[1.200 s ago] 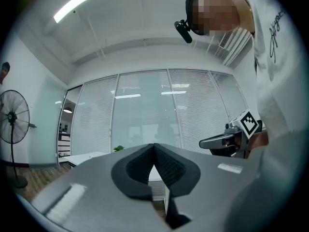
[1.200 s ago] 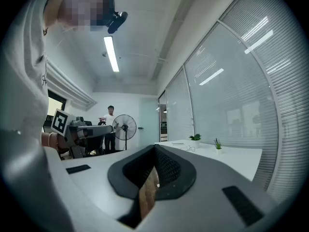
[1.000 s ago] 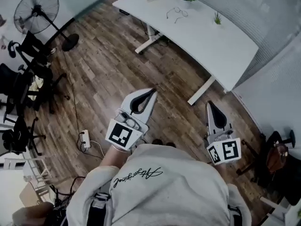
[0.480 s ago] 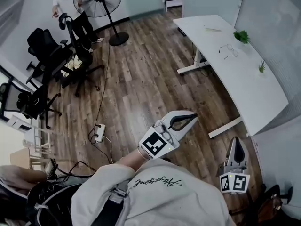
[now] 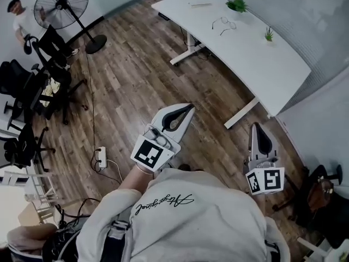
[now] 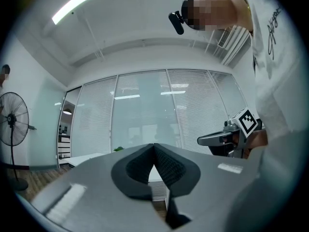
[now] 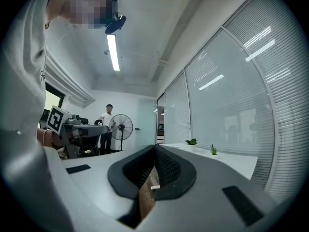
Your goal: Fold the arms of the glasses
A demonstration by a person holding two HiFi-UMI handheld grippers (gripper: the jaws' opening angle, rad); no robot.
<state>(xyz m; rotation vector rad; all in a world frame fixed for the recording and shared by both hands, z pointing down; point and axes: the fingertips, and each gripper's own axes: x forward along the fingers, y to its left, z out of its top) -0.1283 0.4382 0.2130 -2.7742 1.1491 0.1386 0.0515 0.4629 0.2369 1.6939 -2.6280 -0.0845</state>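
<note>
Head view: finding the glasses (image 5: 223, 23) lying on the white bench (image 5: 256, 59), toward its far end, arms seeming unfolded though too small to be sure. Noting a leafy green plant (image 5: 237, 5) standing on the bench just beyond the glasses, and a thin sprout (image 5: 268, 35) standing near the bench's back edge. Holding the left hand-held gripper (image 5: 190, 106) over the wooden floor (image 5: 136, 75), well apart from the bench, jaws pressing together on nothing. Holding the right hand-held gripper (image 5: 255, 126) off the bench's near end, likewise closed and empty. Spotting a standing fan (image 5: 61, 5), a person (image 5: 24, 23) and office chairs (image 5: 49, 86) across the floor, well apart from the bench.

Left gripper view: looking along the dark pads (image 6: 166, 166) meeting at their tips, gripping nothing. Making out the bench (image 6: 91, 157) as a pale strip behind the jaws, the leafy plant (image 6: 118, 149) sitting on it, window blinds running behind it. Catching the right hand-held gripper (image 6: 207, 140) well apart from the bench.

Right gripper view: seeing the pads (image 7: 169, 170) touching at the tips with nothing between them, only floor showing through the gap lower down. Seeing the bench (image 7: 231, 162) with the leafy plant (image 7: 192, 141) and the sprout (image 7: 213, 150) standing on it. Catching the left hand-held gripper (image 7: 99, 125), the person (image 7: 108, 120) and the fan (image 7: 120, 125) well apart from the bench.
</note>
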